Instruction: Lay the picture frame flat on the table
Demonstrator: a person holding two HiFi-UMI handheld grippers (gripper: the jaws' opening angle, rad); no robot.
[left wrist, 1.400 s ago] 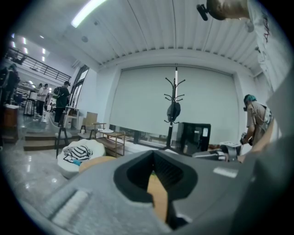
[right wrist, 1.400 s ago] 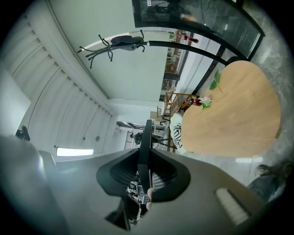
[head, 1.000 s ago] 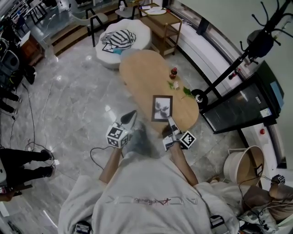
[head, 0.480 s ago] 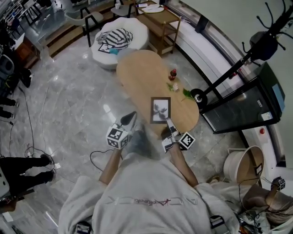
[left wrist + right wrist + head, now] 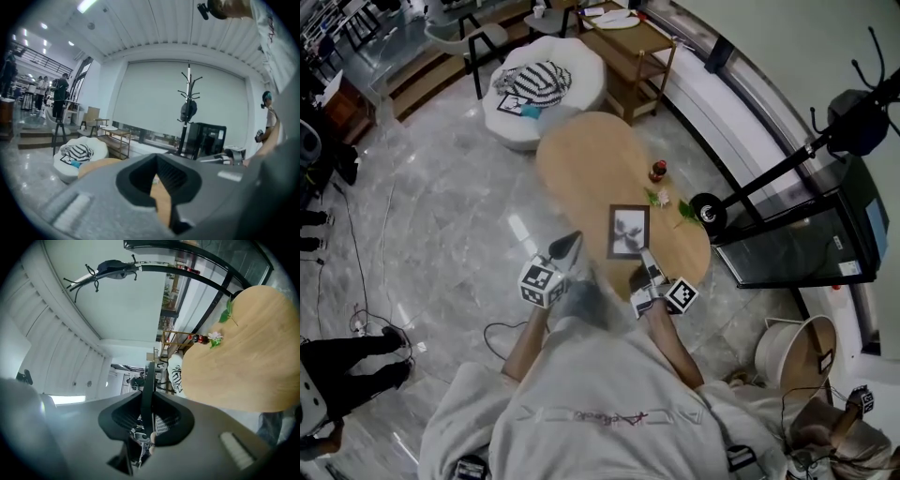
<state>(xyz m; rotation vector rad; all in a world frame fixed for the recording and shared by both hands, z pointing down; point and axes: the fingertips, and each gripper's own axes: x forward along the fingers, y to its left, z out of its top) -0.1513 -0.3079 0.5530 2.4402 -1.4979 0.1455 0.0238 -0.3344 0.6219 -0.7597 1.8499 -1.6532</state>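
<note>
The picture frame (image 5: 628, 231), dark with a white mat, hangs over the near end of the oval wooden table (image 5: 591, 159). My right gripper (image 5: 648, 266) is shut on its lower edge. The right gripper view has the frame edge-on (image 5: 147, 380) as a thin dark strip pinched between the pads of the right gripper (image 5: 149, 420), with the table (image 5: 243, 362) off to the right. My left gripper (image 5: 565, 248) hovers over the floor left of the table, its fingers together and holding nothing. Through the left gripper (image 5: 161, 187), only a sliver of tabletop shows.
A small red bottle (image 5: 657, 171), a flower (image 5: 661, 198) and a green leaf (image 5: 685, 210) lie on the table beyond the frame. A coat rack base (image 5: 707, 208) stands by the table's right edge. A white pouffe (image 5: 546, 89) and wooden shelf (image 5: 633, 52) are farther off.
The head view has shifted slightly. The frame stays in my right gripper over the table's near end, and the left gripper keeps its place.
</note>
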